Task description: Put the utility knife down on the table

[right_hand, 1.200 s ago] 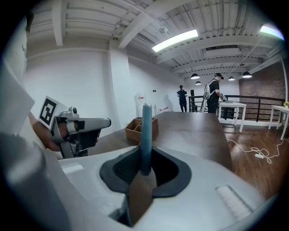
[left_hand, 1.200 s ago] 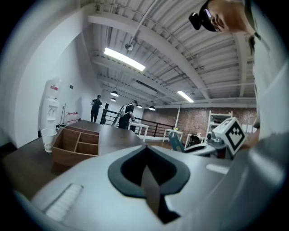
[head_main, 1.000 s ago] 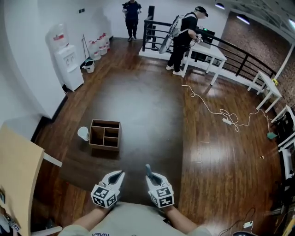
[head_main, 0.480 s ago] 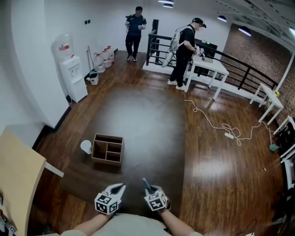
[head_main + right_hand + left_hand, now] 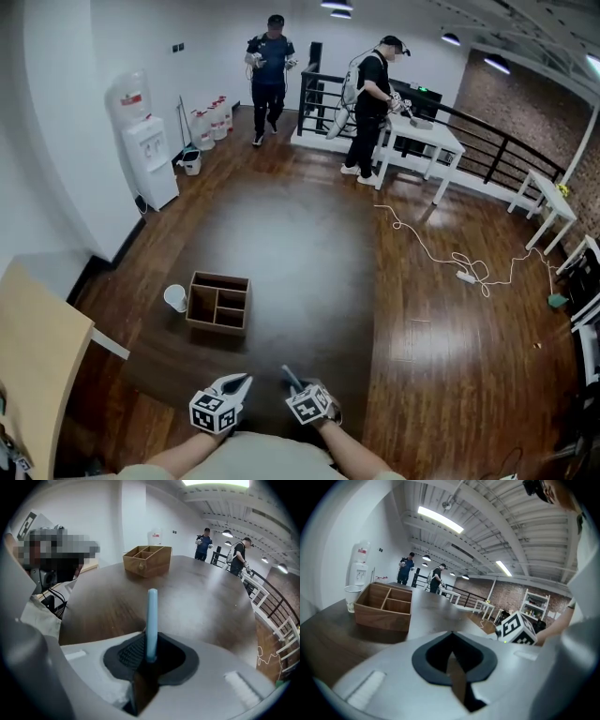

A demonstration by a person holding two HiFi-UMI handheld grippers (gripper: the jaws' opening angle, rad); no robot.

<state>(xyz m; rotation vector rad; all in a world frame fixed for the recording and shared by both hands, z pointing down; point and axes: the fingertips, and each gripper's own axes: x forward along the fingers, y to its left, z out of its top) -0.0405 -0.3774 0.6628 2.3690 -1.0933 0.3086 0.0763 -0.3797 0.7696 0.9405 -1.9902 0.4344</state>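
Both grippers have sunk toward the near edge of the table (image 5: pixel 281 244). The right gripper (image 5: pixel 300 385) dropped farther and now tips steeply down. Its jaws pinch the blue utility knife (image 5: pixel 151 620) over that edge. The left gripper (image 5: pixel 242 380) is nearly level, its jaws pressed together and empty.

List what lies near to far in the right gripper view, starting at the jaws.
Knife, upright in the right hand-held gripper → bare dark table → wooden box → water dispenser at the wall behind it.
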